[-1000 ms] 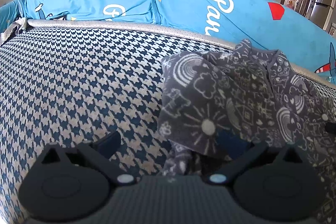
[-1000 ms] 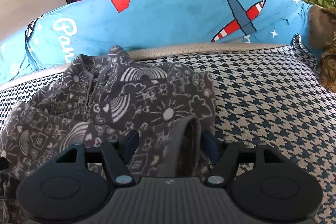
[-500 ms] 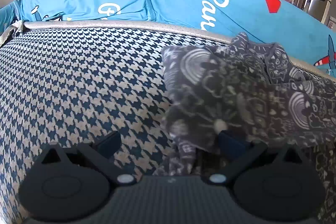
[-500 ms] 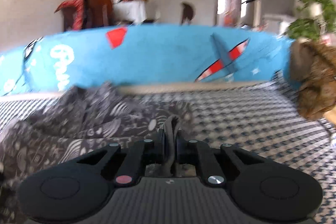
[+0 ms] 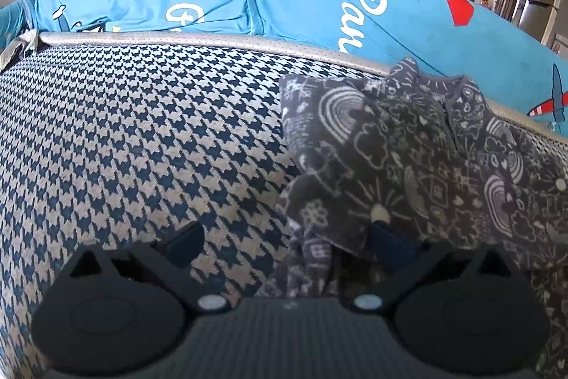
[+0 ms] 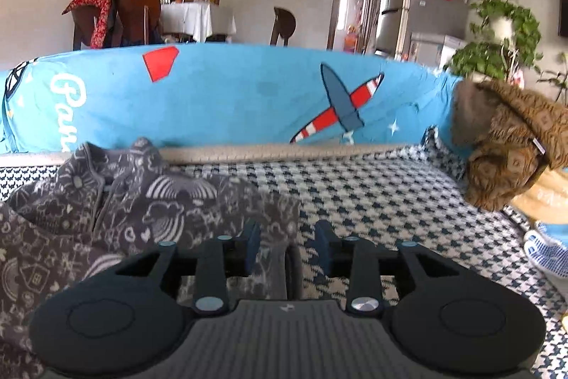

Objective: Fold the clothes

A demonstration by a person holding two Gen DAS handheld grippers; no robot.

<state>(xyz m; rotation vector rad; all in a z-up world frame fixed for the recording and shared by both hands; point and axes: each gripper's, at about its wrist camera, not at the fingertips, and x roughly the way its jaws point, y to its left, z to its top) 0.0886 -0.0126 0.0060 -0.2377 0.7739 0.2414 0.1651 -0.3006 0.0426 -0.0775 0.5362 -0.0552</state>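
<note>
The dark grey fleece top with white doodle print (image 5: pixel 408 158) is lying rumpled on the houndstooth sofa seat (image 5: pixel 142 137), right of frame. Left gripper (image 5: pixel 284 237) is gaping wide over its edge; right gripper (image 6: pixel 287 245) is standing part-open around a fold (image 6: pixel 280 237). Each should be pinching a single hem layer cleanly

Seat: houndstooth sofa cover (image 6: pixel 390 194), navy on cream
Backrest: blue printed cover (image 6: pixel 230 95) with plane and lettering
Behind sofa: dark wooden chairs (image 6: pixel 136 15), white-clothed table (image 6: pixel 197 20)
Right side: steel fridge (image 6: pixel 419 13), leafy plant (image 6: pixel 504 38)
Walls: pale, 2 open doorways, daylit
</note>
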